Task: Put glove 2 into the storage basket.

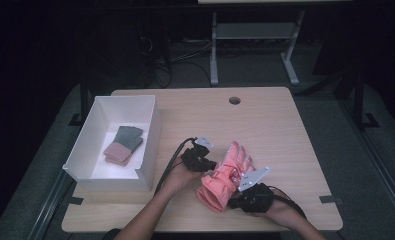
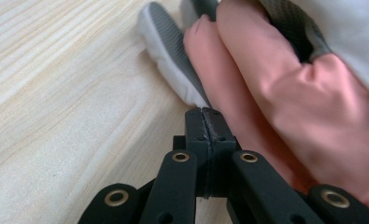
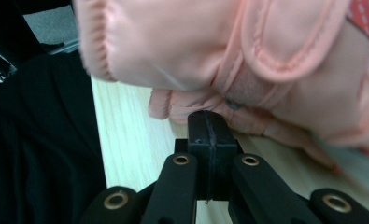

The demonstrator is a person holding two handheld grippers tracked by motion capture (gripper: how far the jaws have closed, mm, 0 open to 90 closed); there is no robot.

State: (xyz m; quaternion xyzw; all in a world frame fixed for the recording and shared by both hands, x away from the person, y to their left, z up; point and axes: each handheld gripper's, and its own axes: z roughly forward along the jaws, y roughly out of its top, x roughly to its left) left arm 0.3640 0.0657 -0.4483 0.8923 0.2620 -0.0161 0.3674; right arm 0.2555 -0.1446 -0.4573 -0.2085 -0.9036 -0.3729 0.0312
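A pink padded glove (image 1: 224, 175) lies on the wooden table (image 1: 285, 130) near its front edge, fingers pointing away from me. My left gripper (image 1: 211, 164) is at the glove's left side. In the left gripper view its jaws are shut with nothing between them, tips (image 2: 205, 113) against the pink glove (image 2: 285, 93) beside a grey-and-white glove finger (image 2: 170, 51). My right gripper (image 1: 232, 202) is at the cuff end. Its jaws are shut and empty too, tips (image 3: 209, 116) just under the pink cuff (image 3: 196, 42).
A white open box (image 1: 152, 145) stands at the table's left and holds folded grey and pink cloth pieces (image 1: 124, 145). A round cable hole (image 1: 234, 100) sits near the far edge. The table's front edge (image 3: 100, 140) runs close to my right gripper.
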